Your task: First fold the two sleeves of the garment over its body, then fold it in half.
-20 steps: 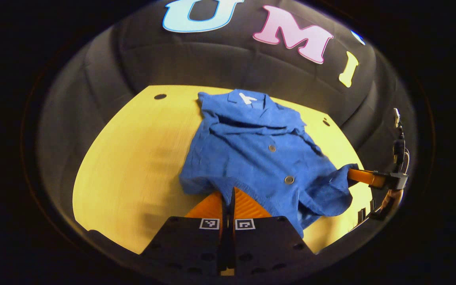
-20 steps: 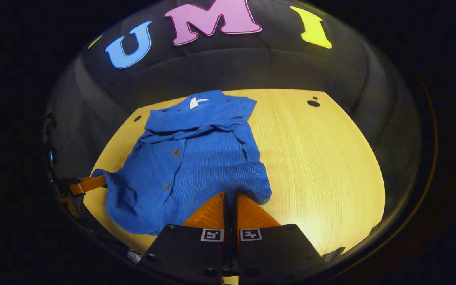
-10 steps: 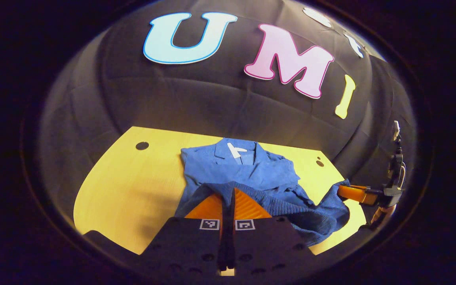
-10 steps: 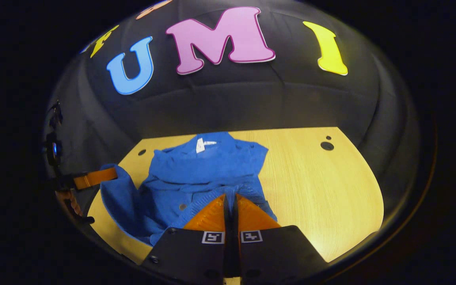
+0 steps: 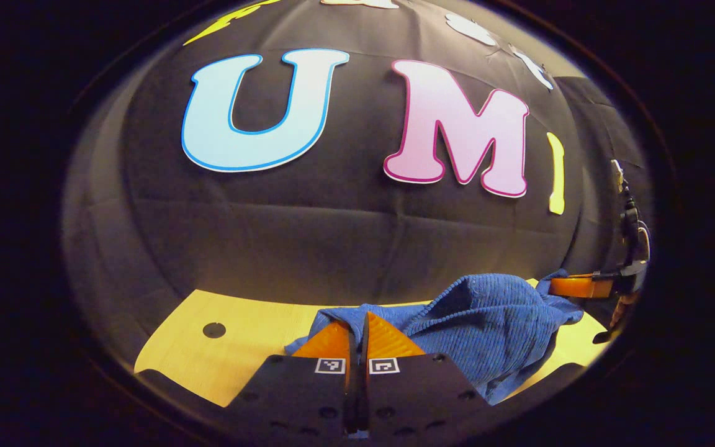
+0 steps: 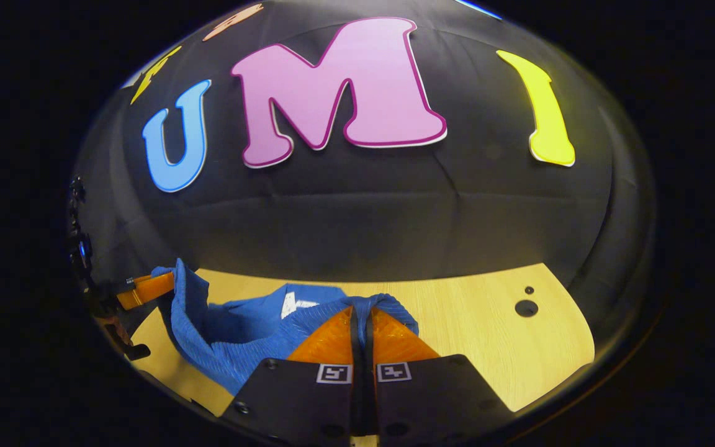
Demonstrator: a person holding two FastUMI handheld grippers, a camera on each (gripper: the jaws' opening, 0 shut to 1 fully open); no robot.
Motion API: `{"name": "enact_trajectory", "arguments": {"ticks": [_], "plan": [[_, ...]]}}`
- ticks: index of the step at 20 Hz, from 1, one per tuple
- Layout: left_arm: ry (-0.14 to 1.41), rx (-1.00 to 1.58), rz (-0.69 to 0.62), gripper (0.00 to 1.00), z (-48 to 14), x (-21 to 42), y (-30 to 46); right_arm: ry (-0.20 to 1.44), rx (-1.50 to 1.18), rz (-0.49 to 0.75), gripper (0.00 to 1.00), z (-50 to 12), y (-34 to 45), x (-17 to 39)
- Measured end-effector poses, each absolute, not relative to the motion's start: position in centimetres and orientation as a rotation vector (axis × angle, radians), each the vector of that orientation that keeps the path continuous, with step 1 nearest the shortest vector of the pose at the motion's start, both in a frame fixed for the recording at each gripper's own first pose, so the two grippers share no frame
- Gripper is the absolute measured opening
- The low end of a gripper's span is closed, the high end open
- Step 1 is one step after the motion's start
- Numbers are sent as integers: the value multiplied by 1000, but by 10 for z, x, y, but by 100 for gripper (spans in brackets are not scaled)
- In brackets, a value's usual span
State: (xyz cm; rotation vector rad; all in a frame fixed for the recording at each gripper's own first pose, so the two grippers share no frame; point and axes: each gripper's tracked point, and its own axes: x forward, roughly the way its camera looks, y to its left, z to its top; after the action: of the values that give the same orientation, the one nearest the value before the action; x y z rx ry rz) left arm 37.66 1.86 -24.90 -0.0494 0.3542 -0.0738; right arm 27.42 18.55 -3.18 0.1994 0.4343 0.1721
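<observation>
— Where's the shirt [image 5: 488,323]?

— On the table [image 6: 488,329], its near hem lifted over the collar end. This looks like the fold in half; sleeves seem done.

— And the grippers?

— Left gripper [image 5: 357,323] and right gripper [image 6: 360,316] are each pressed together, pinching the hem. Next: lay it down evenly, then let go.

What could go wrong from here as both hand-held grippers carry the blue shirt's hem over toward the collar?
1. The blue shirt sags between the left hand-held gripper and the right hand-held gripper, so the fold may land creased or skewed.
2. Each grip holds just a thin edge of cloth; a slip would drop that corner short of the collar tag.
3. The cloth bunches toward one side of the wooden table, so the halves may not line up.
</observation>
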Motion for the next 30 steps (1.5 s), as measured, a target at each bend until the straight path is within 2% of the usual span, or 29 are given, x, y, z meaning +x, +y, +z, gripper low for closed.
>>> {"name": "enact_trajectory", "arguments": {"ticks": [3, 4, 5, 7, 8, 9, 10, 12, 13, 14, 15, 19, 22, 29, 30], "plan": [[342, -62, -49, 0, -284, 423, 30, 377, 185, 167, 0, -46, 192, 332], [346, -57, -50, 0, -298, 435, 33, 364, 177, 164, 5, -57, 195, 349], [357, -40, -42, 0, -311, 446, 35, 364, 159, 151, 0, -69, 194, 361], [388, -7, -32, 0, -336, 461, 37, 371, 134, 127, 0, -98, 190, 377], [403, -9, -35, 0, -346, 465, 35, 388, 133, 122, 6, -111, 189, 379], [415, -11, -44, 9, -355, 470, 32, 417, 130, 99, 12, -127, 186, 382], [422, -12, -42, 14, -360, 470, 30, 438, 136, 89, 32, -135, 183, 381], [422, 1, -25, 59, -359, 466, 28, 471, 172, 82, 73, -143, 182, 379], [422, 7, -19, 81, -360, 470, 27, 478, 174, 78, 78, -142, 180, 377], [419, 1, -19, 81, -355, 467, 24, 481, 166, 75, 90, -139, 176, 374], [417, -9, -21, 81, -349, 463, 21, 488, 149, 74, 95, -134, 173, 369], [414, -33, -27, 83, -315, 436, 15, 437, 96, 54, 97, -102, 161, 341], [355, -42, -40, 83, -280, 407, 11, 402, 96, 43, 97, -79, 159, 304], [221, -111, -45, 83, -205, 289, 18, 269, 108, 36, 96, -3, 182, 188], [194, -89, -41, 83, -195, 269, 21, 246, 113, 35, 93, 8, 188, 171]]}}
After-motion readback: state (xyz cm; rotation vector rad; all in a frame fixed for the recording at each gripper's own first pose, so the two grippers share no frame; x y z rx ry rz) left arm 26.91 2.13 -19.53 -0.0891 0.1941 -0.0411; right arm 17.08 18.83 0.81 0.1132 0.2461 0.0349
